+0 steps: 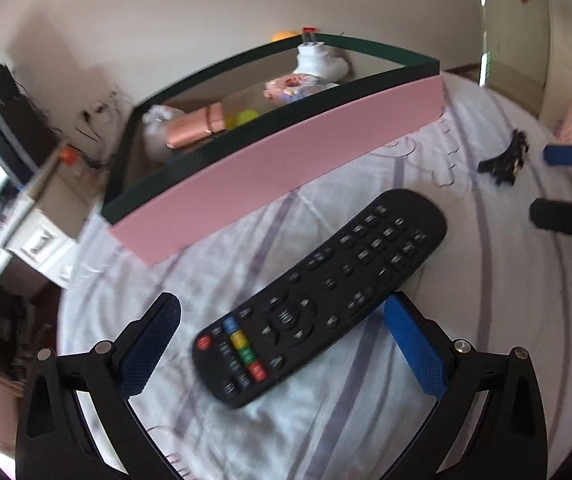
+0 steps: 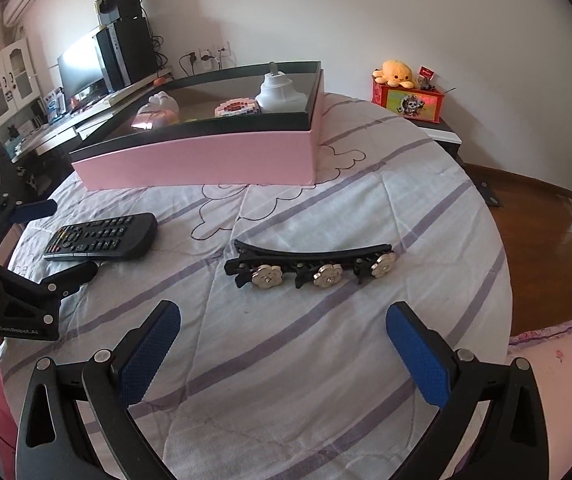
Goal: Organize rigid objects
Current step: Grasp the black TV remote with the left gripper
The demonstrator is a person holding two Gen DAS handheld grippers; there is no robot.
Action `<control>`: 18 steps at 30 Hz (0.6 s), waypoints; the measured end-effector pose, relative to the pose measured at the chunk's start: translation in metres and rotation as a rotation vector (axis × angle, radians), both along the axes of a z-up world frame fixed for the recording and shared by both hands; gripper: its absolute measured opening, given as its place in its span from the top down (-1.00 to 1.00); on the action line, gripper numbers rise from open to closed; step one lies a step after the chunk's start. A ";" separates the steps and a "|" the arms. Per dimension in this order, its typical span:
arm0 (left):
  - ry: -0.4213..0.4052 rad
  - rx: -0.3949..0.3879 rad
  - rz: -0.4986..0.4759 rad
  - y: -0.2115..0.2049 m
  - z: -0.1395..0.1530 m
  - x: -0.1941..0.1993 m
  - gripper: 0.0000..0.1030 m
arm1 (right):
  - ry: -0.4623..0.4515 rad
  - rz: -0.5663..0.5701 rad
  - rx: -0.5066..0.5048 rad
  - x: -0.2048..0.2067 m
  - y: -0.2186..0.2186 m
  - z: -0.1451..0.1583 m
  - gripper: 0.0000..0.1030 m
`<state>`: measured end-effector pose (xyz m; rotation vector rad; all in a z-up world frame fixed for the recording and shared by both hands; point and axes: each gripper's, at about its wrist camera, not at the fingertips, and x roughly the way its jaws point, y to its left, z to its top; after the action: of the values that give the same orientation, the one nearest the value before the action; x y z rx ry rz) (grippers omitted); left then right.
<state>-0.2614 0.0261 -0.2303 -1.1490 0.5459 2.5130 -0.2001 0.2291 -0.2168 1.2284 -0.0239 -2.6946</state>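
Remote control (image 1: 318,296), stiff, light and slick, lies on the bed (image 1: 326,420) between the wide-open, empty left tool (image 1: 282,348), best pinched across its narrow sides.

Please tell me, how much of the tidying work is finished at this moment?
Done: several items already lie inside the pink box. In hand: nothing; the left tool is open around the remote without gripping it, and the right tool is open, short of the hair clip. Left: remote and hair clip both remain on the bedspread.
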 end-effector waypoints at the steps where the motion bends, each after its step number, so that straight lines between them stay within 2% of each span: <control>1: -0.027 0.046 -0.004 -0.002 -0.002 -0.003 -0.83 | 0.000 -0.005 0.000 0.000 0.000 0.000 -1.00; 2: -0.059 0.096 -0.002 -0.004 -0.003 -0.005 -0.73 | 0.000 -0.011 0.001 -0.001 0.001 0.000 -1.00; 4: -0.079 0.155 0.023 -0.004 -0.003 -0.003 -0.38 | -0.002 -0.015 -0.001 -0.001 0.002 0.000 -1.00; 5: -0.083 0.168 0.030 -0.004 -0.002 -0.001 -0.32 | -0.003 -0.017 0.000 -0.001 0.002 0.000 -1.00; 7: -0.086 0.193 0.058 -0.003 -0.001 0.003 -0.06 | -0.006 -0.014 0.004 0.000 0.001 0.000 -1.00; 9: -0.098 0.224 0.102 -0.003 -0.001 0.007 0.03 | -0.004 -0.014 0.004 0.001 0.001 0.001 -1.00; 11: -0.108 0.207 0.121 0.003 0.000 0.014 0.06 | -0.005 -0.012 -0.002 0.001 0.002 0.000 -1.00; 15: -0.137 0.230 0.136 0.015 0.003 0.033 0.06 | -0.002 -0.008 -0.009 0.004 0.002 0.002 -1.00; 18: -0.164 0.298 0.132 0.021 0.005 0.041 -0.02 | 0.000 -0.016 -0.017 0.005 0.005 0.002 -1.00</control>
<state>-0.2205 0.0467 -0.2253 -1.2926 0.0511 2.4688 -0.1952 0.2338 -0.2152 1.2282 -0.0565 -2.7022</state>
